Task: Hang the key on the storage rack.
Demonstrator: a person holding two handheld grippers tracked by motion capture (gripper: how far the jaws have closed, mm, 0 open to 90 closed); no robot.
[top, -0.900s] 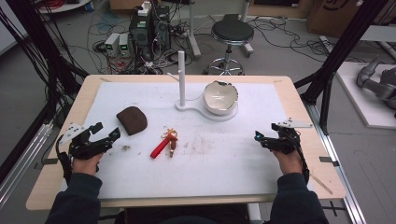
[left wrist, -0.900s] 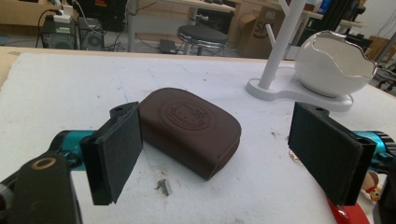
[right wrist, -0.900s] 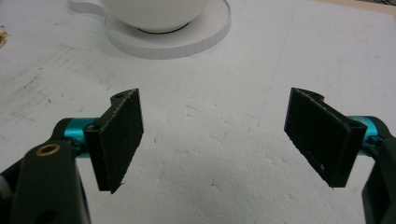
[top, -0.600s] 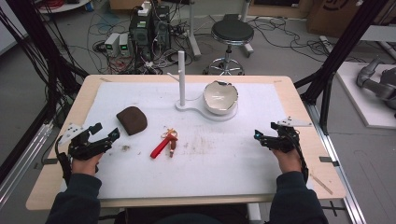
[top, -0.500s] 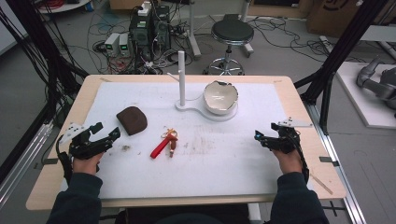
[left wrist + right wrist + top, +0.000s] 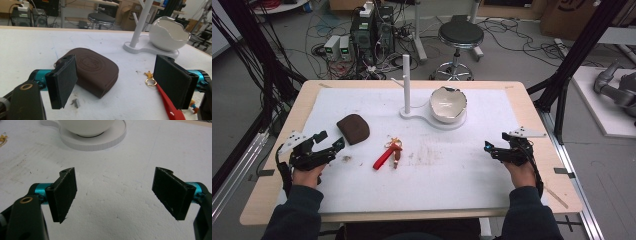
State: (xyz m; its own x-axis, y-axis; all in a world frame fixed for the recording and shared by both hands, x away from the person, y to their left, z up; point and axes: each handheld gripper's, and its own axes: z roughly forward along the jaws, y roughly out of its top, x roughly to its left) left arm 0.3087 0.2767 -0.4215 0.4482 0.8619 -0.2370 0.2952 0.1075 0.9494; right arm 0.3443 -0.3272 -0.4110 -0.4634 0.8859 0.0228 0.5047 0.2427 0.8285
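A brown leather pouch [image 6: 353, 128] lies on the white mat, left of centre, and sits just beyond my left jaws as the pouch [image 6: 93, 70] in the left gripper view. A red key fob with a ring of keys [image 6: 388, 154] lies mid-table; its red strap [image 6: 171, 106] runs under the right-hand jaw. A white stand holds an upright post [image 6: 406, 82] and a cracked-egg bowl [image 6: 448, 104]. My left gripper [image 6: 331, 142] rests open at the mat's left edge, nothing between its jaws. My right gripper [image 6: 492, 147] stands open over bare mat at the right.
The bowl's round base [image 6: 100, 140] lies ahead of the right jaws. Small dark crumbs [image 6: 75, 102] and brown stains [image 6: 429, 157] mark the mat. The wooden table edge [image 6: 412, 216] runs along the front; a stool [image 6: 460, 35] and cabling stand beyond the far edge.
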